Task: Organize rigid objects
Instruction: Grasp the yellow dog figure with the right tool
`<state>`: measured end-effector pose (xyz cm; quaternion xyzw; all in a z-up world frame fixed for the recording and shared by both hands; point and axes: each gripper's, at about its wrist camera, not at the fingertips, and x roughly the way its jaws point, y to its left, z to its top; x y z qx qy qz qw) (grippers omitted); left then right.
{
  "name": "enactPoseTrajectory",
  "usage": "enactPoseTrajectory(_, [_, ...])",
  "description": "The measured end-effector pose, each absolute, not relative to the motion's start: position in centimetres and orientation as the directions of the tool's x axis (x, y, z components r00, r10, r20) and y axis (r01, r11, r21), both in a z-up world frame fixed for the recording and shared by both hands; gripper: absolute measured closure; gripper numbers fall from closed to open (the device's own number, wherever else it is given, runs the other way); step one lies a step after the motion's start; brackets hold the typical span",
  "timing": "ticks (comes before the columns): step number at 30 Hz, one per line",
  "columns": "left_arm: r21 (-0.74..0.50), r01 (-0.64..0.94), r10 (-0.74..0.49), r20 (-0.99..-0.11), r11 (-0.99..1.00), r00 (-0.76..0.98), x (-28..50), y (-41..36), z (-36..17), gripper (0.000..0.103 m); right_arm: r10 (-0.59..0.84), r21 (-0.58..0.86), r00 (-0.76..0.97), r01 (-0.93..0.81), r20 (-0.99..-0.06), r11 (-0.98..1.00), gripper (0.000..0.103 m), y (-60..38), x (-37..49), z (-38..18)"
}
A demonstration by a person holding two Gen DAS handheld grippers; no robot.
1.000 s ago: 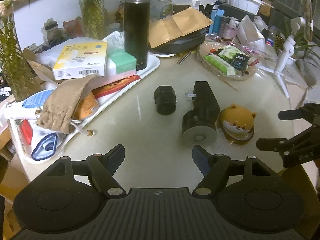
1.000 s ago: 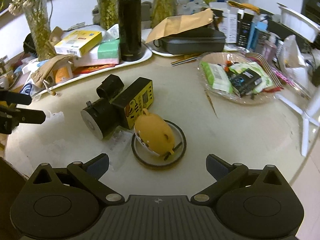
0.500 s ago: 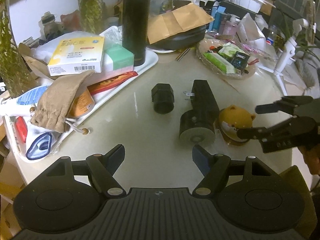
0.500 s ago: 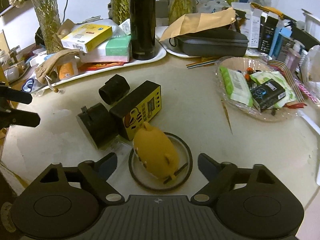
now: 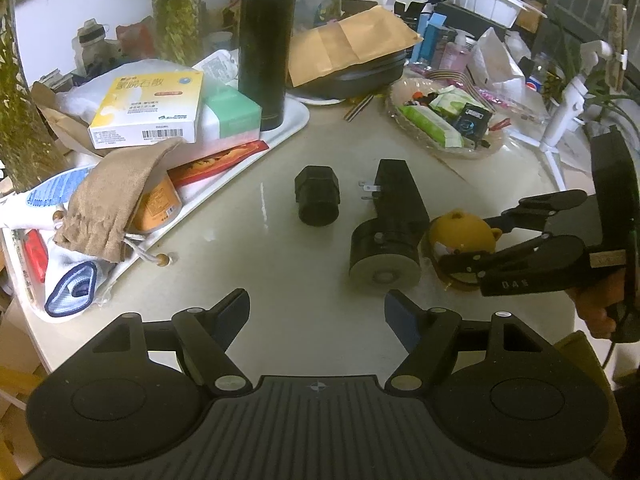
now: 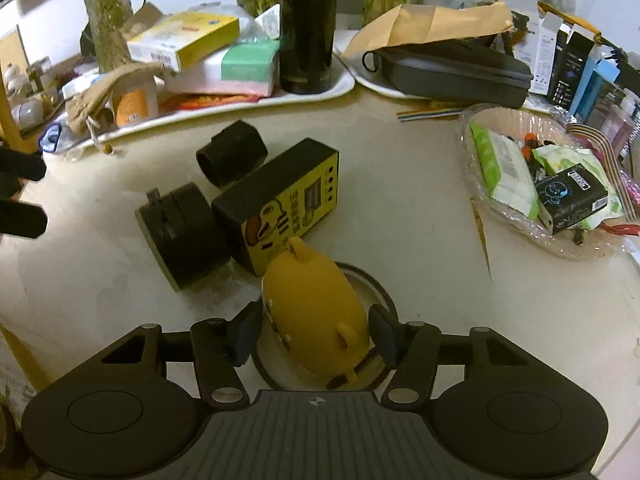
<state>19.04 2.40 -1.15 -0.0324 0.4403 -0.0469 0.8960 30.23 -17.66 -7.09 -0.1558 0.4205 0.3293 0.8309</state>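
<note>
Presently the right gripper (image 6: 314,334) has its jaws closing around the yellow dog figurine (image 6: 316,312), one pad on each flank; whether the pads already press on it cannot be told, as a thin gap seems to remain at the right pad. The figurine sits on a round dark-rimmed dish (image 6: 372,284) on the pale table (image 6: 400,220). At eleven o'clock from the figurine, touching its head, lies a black box with a yellow printed face (image 6: 280,204); a black cylinder (image 6: 182,236) lies against that box at its nine o'clock side, and a smaller black hexagonal cap (image 6: 232,154) lies just beyond, at twelve o'clock from the cylinder. The left gripper (image 5: 316,314) hovers over bare table with its jaws partly open and nothing between them; the cylinder is at one o'clock from it, the cap at twelve. Farther out, a white tray (image 5: 296,120) at eleven o'clock carries a tall black flask (image 5: 264,48), a yellow-and-white carton (image 5: 148,110) and a tan drawstring pouch (image 5: 110,200). A clear basket of packets (image 5: 444,120) stands at one o'clock.
</note>
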Motion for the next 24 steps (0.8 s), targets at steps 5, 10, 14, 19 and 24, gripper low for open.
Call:
enactPoseTrajectory(5, [-0.104, 0.055, -0.116, -0.786, 0.993, 0.608, 19.0, 2.4, -1.1, 0.029, 0.411, 0.035, 0.431, -0.656, -0.803, 0.754, 0.047, -17.7, 30.4, -7.1])
enactPoseTrajectory(10, [-0.104, 0.057, -0.117, -0.784, 0.993, 0.609, 19.0, 2.3, -1.1, 0.029, 0.410, 0.052, 0.419, -0.646, -0.810, 0.761, 0.049, -17.8, 30.3, -6.9])
enactPoseTrajectory(14, [-0.099, 0.057, -0.113, -0.783, 0.993, 0.612, 19.0, 2.2, -1.0, 0.029, 0.410, 0.057, 0.413, -0.644, -0.813, 0.763, 0.050, -17.9, 29.9, -6.8])
enactPoseTrajectory(19, [-0.101, 0.054, -0.113, -0.781, 0.993, 0.615, 19.2, 1.8, -0.9, 0.029, 0.397, 0.053, 0.430, -0.622, -0.810, 0.781, 0.050, -18.1, 29.2, -6.2])
enactPoseTrajectory(24, [-0.091, 0.068, -0.113, -0.781, 0.994, 0.615, 19.3, 1.2, -1.0, 0.029, 0.365, 0.060, 0.455, -0.557, -0.812, 0.828, 0.050, -18.8, 28.7, -5.6])
